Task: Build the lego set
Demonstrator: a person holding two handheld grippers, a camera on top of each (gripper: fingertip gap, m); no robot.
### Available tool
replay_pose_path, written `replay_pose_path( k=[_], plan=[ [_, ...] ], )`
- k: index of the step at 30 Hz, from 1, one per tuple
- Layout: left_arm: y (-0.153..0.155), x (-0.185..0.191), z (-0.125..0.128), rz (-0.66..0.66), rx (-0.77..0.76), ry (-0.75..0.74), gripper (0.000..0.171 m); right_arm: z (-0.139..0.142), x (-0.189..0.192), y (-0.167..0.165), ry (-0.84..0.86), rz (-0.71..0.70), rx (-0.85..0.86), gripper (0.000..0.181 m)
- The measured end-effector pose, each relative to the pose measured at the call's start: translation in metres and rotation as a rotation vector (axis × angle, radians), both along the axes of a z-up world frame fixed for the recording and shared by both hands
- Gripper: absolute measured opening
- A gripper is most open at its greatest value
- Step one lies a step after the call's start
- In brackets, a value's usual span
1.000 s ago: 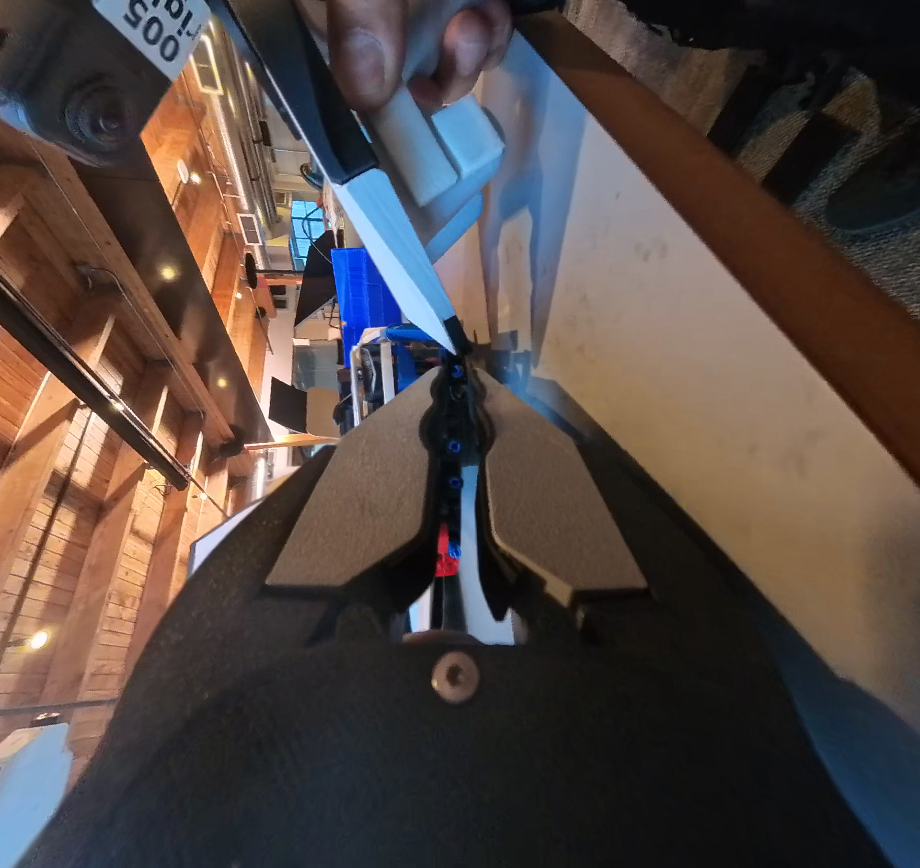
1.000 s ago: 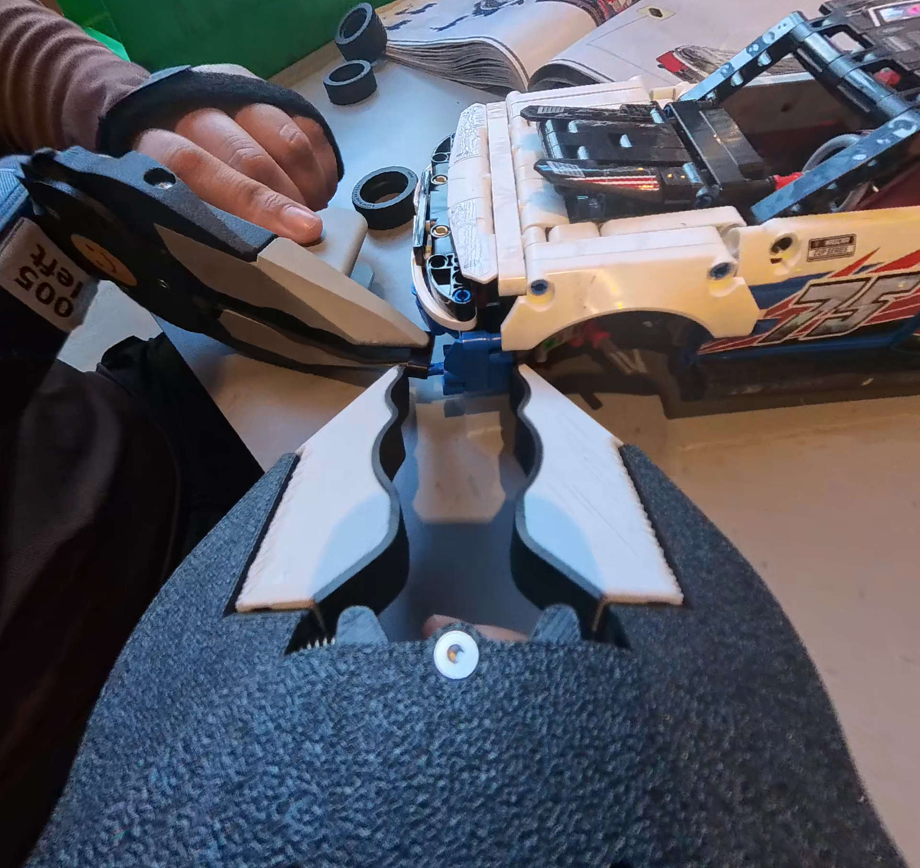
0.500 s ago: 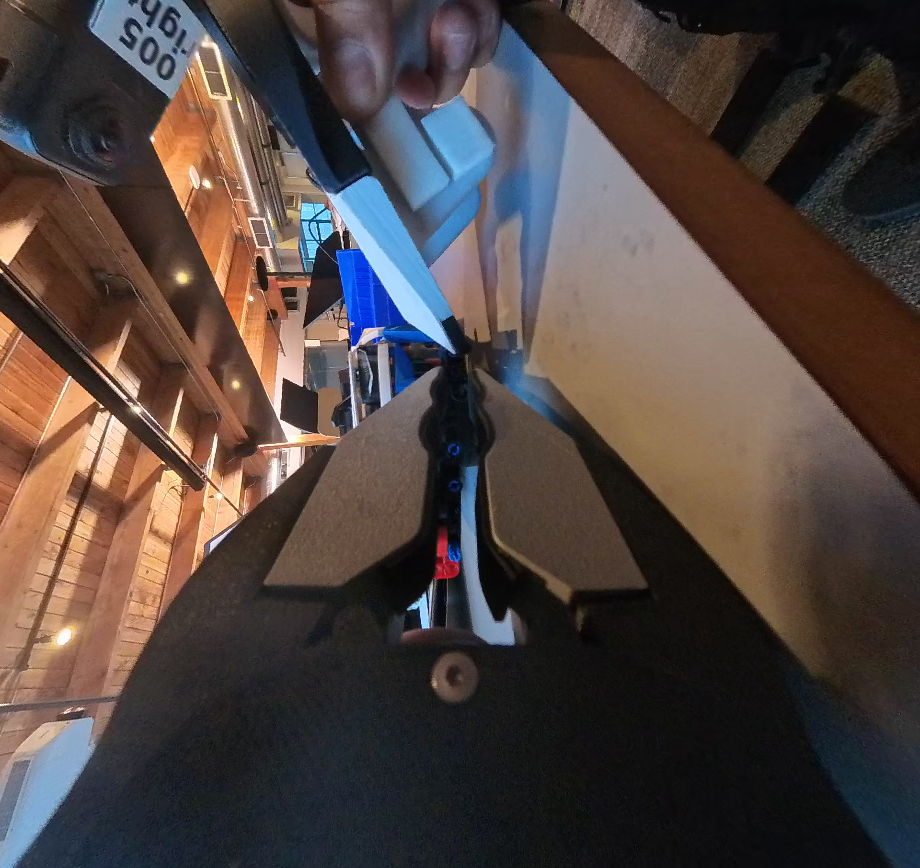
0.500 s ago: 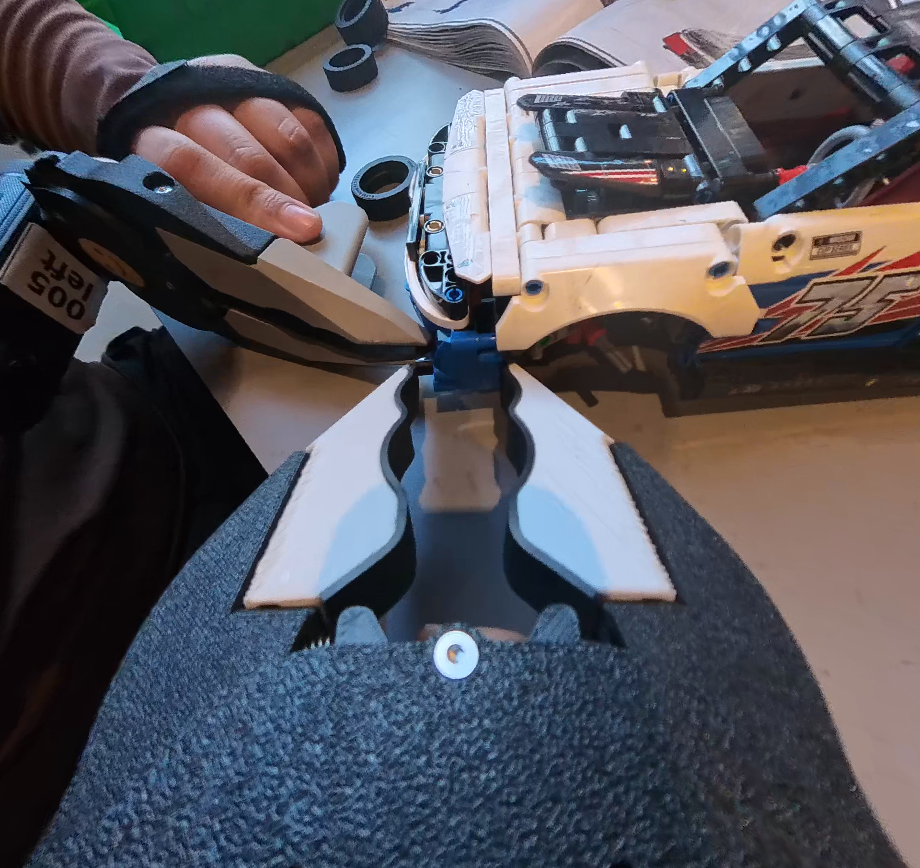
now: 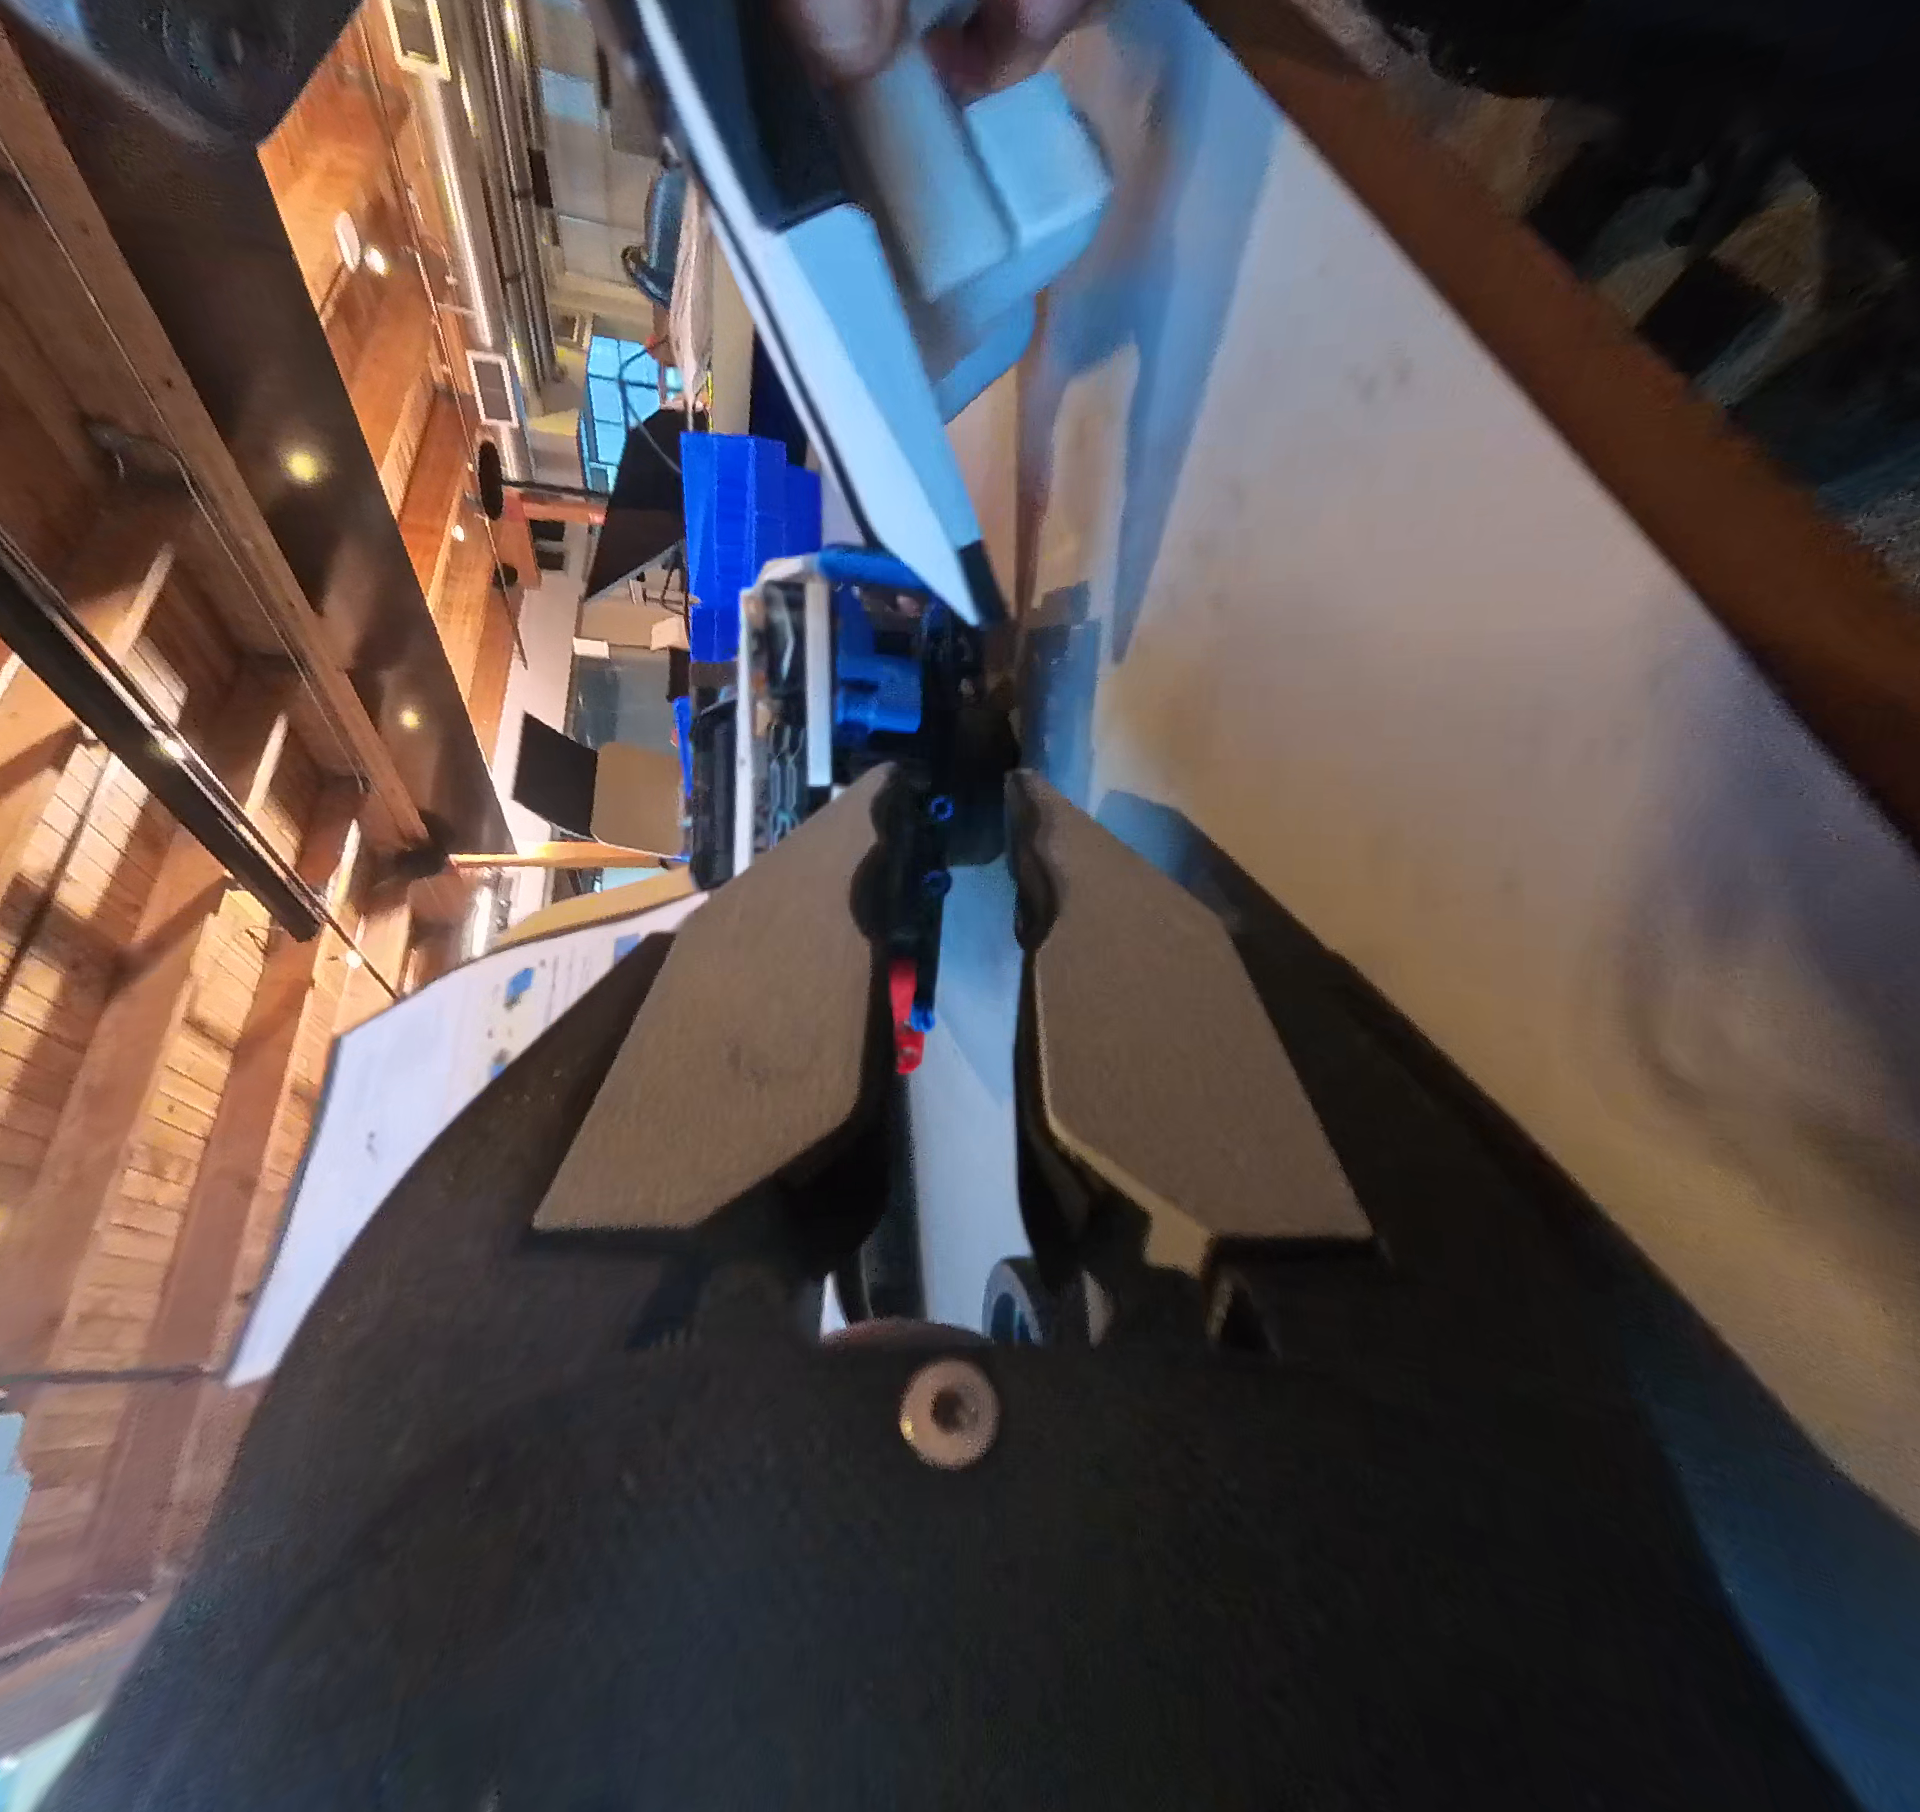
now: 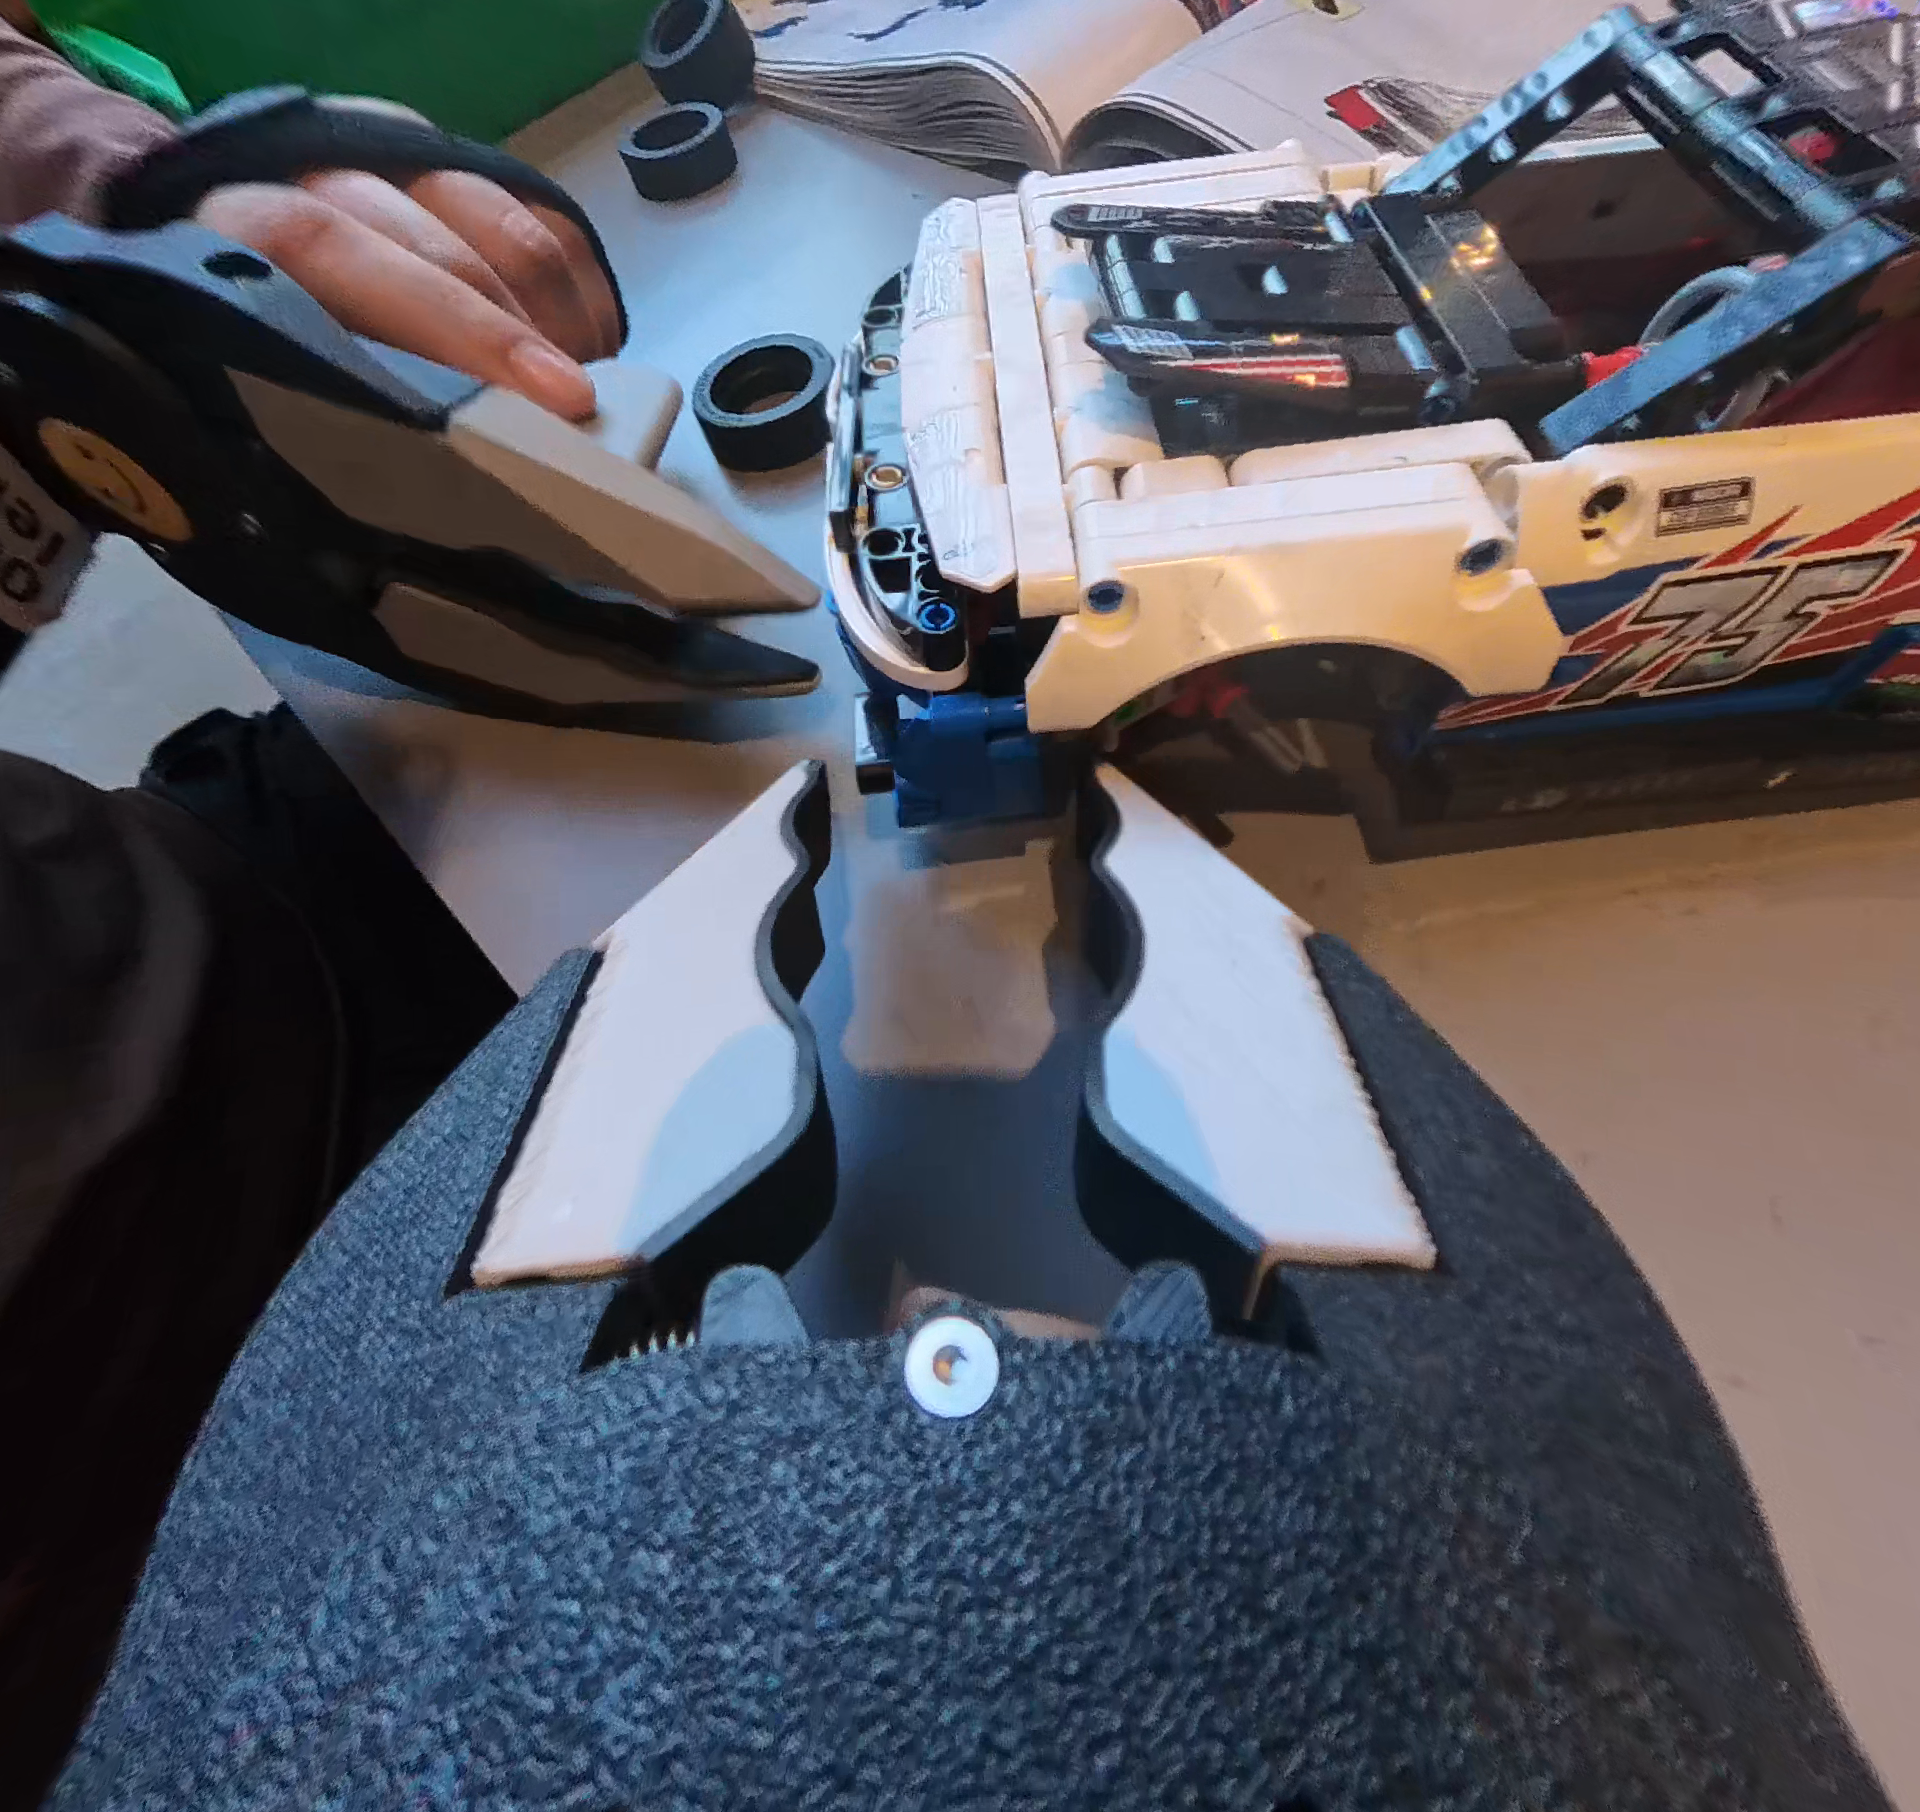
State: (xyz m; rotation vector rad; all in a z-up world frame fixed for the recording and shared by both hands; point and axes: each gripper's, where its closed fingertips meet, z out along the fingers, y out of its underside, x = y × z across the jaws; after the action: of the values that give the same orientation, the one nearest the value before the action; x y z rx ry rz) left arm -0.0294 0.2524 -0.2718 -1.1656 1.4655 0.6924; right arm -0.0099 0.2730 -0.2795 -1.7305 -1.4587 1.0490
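Both tongs stand at the nose of the lego car [image 6: 1299, 557], and both have just let go a little. Left gripper [image 6: 810, 635], coming in from the left of the right wrist view, was pinched shut against the front end half a second ago; now its tips are parted by a narrow gap and sit just clear of the white bumper arch [image 6: 894, 645], gripping nothing that I can make out. Right gripper [image 6: 956, 796] has spread wider too, its fingers open on either side of the blue block [image 6: 971, 754] under the nose, near it but seemingly not touching. In the left wrist view the picture is smeared by motion, so whether a small piece stays between those fingers is hard to say.

My reading: a part at the front has been pressed home and both tools are backing off. The car rests on the table [image 6: 1558, 1035], bodywork largely on. Three loose black tyres [image 6: 764, 401] lie on the far left beside the open instruction booklet [image 6: 1039, 27], and the near wheel arch stands empty, so wheels are still to come
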Motion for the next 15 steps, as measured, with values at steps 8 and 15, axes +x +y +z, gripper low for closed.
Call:
replay_pose_path(
  k=[8,15],
  plan=[
    [0.001,-0.017,0.028,0.162,-0.303,-0.472,0.053,-0.002,-0.002,0.001,-0.024,-0.108,0.049,0.037],
    [0.013,-0.035,0.025,0.196,-0.513,-0.671,0.079,-0.003,-0.007,0.003,-0.041,-0.16,0.088,0.039]
  ],
)
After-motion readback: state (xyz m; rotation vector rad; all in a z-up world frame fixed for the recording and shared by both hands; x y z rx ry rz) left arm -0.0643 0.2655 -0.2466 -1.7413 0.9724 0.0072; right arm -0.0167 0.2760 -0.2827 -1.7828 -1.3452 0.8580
